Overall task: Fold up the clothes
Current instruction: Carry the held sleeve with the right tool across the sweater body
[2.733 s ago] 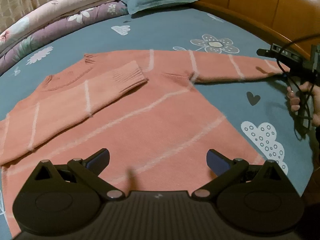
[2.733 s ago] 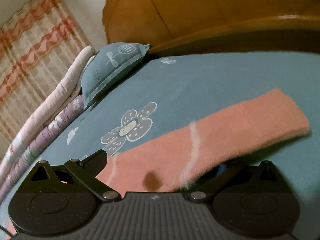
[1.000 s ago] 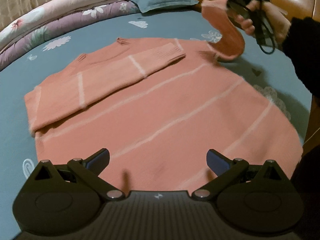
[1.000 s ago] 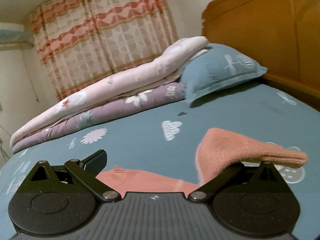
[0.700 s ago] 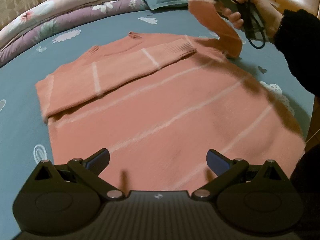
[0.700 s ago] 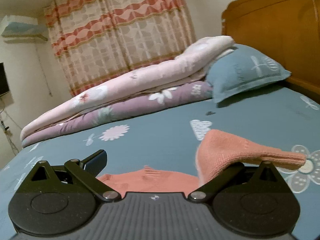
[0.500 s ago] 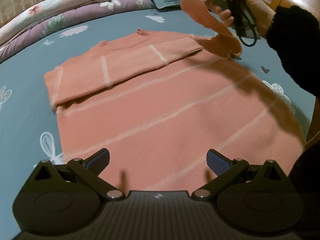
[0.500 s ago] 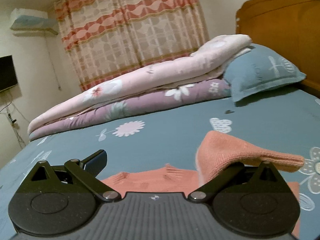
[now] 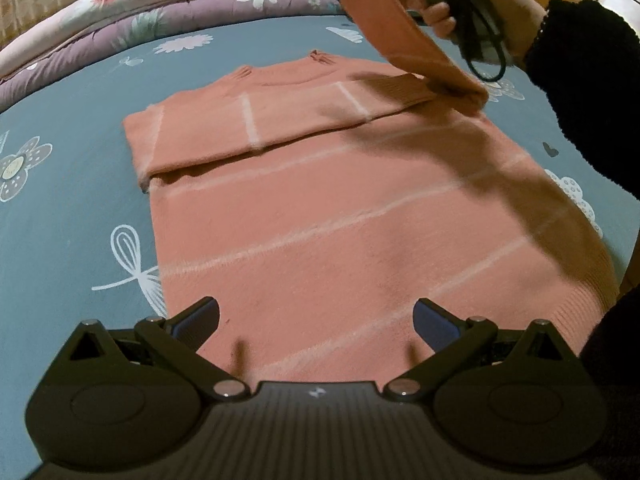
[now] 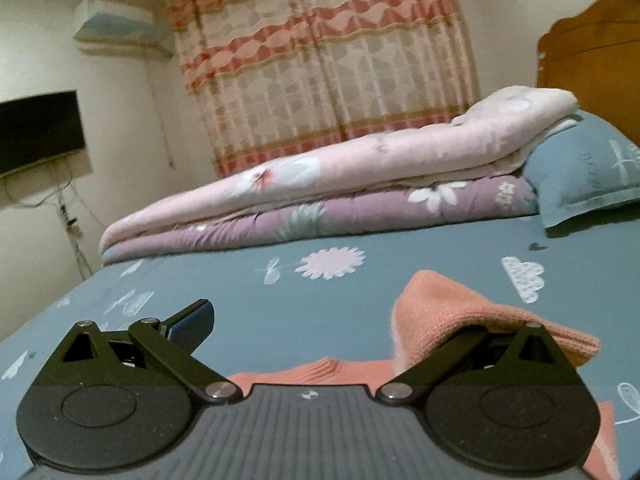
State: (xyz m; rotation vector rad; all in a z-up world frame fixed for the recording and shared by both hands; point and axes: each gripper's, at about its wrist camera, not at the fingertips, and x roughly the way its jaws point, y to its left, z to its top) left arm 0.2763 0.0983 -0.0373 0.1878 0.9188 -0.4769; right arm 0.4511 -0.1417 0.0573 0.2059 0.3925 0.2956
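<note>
Right claw (image 10: 316,320) apparently carrying sleeve (image 9: 404,40) above sweater (image 9: 340,216).

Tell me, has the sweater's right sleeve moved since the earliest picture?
Yes. The sleeve, which earlier lay flat, outstretched on the bedsheet, now hangs lifted from the right hand-held gripper, carried inward over the folded left sleeve.

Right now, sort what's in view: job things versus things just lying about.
Job: sweater; its lifted sleeve, draped on the right claw; open left claw.

Lying about: quilts; pillow; curtain; television; headboard.
</note>
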